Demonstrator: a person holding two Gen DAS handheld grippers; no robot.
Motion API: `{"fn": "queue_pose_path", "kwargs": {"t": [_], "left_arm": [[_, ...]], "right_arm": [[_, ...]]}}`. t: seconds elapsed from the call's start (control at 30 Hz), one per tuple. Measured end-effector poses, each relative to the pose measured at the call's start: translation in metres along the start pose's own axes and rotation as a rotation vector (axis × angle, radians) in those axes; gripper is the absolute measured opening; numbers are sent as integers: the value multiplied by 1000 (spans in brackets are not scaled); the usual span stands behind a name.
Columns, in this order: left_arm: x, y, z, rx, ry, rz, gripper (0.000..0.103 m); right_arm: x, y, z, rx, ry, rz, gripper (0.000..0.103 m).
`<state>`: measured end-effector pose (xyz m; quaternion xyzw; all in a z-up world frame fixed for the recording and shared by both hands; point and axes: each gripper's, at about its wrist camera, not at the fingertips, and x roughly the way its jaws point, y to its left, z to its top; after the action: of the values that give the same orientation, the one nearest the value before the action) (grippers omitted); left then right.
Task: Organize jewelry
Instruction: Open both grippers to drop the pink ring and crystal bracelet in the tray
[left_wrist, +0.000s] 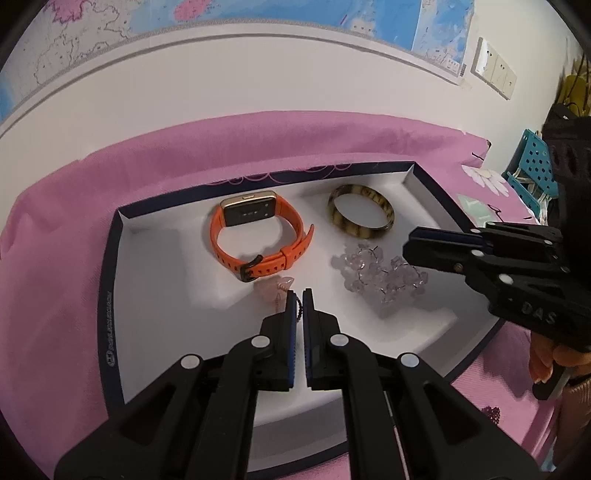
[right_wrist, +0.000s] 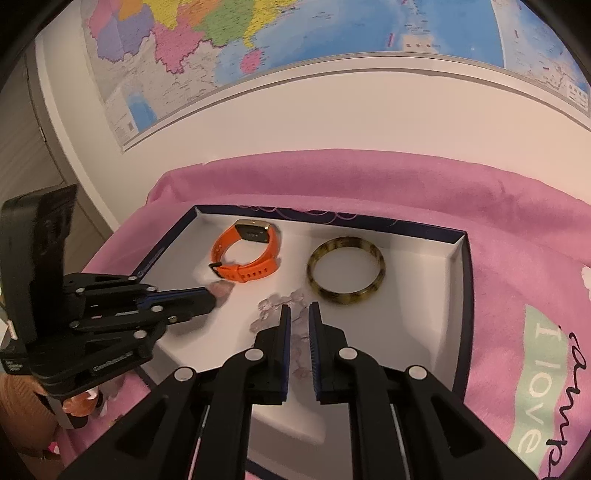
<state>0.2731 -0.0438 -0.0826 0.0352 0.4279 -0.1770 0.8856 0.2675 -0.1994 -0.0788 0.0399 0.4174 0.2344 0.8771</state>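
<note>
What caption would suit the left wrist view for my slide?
Left gripper pinches a pink pendant's cord over a white tray holding an orange watch, bangle and crystal bracelet.

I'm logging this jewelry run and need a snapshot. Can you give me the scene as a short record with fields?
box: white tray with dark rim, on pink cloth
back left: orange watch
back right: mottled bangle
front right: clear bead bracelet
front left: pink pendant
left claw: shut on the pendant's dark cord
right claw: slightly open, over the beads
</note>
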Motion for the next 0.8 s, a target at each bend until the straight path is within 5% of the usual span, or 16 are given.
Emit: {"fn": "queue_pose_path", "kwargs": {"t": [0.17, 0.27, 0.43, 0.8], "left_arm": [[-5, 1, 0, 0, -14, -3, 15], [-21, -2, 0, 7, -59, 6, 36], [-54, -3, -5, 12, -138, 11, 47], [-121, 7, -56, -5, -225, -11, 53]], "right_arm": [[-10, 7, -4, -10, -12, 17, 11], [-23, 11, -10, -21, -30, 32, 19], [-52, 26, -30, -66, -49, 70, 33], [-81, 43, -98, -119, 25, 53, 59]]}}
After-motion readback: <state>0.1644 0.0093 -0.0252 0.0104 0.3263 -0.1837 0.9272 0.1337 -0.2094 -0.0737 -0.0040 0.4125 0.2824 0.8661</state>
